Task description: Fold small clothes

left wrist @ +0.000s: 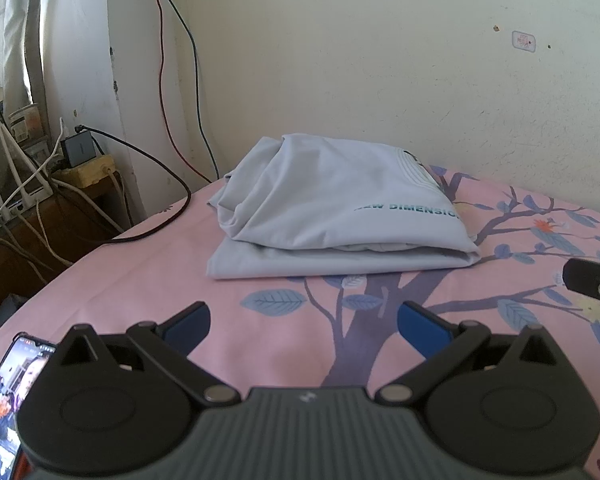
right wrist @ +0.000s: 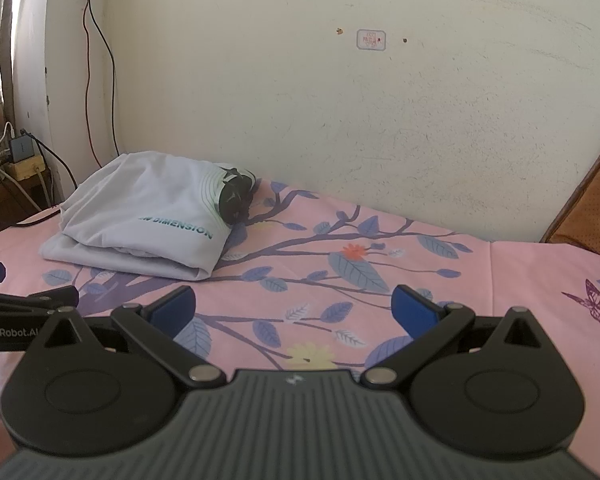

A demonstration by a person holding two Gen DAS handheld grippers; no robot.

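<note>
T-shirt sits loosely folded on the bed; my left gripper and right gripper gape empty — a careless nudge could topple its slack top fold.

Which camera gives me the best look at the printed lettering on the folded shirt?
The right wrist view: the teal lettering on the folded grey T-shirt shows more letters, ending in "DIMENSION". In the left wrist view the shirt looks larger, but its lettering runs off the fold.

pale grey folded shirt with teal lettering on a pink bedsheet printed with purple branches
</note>
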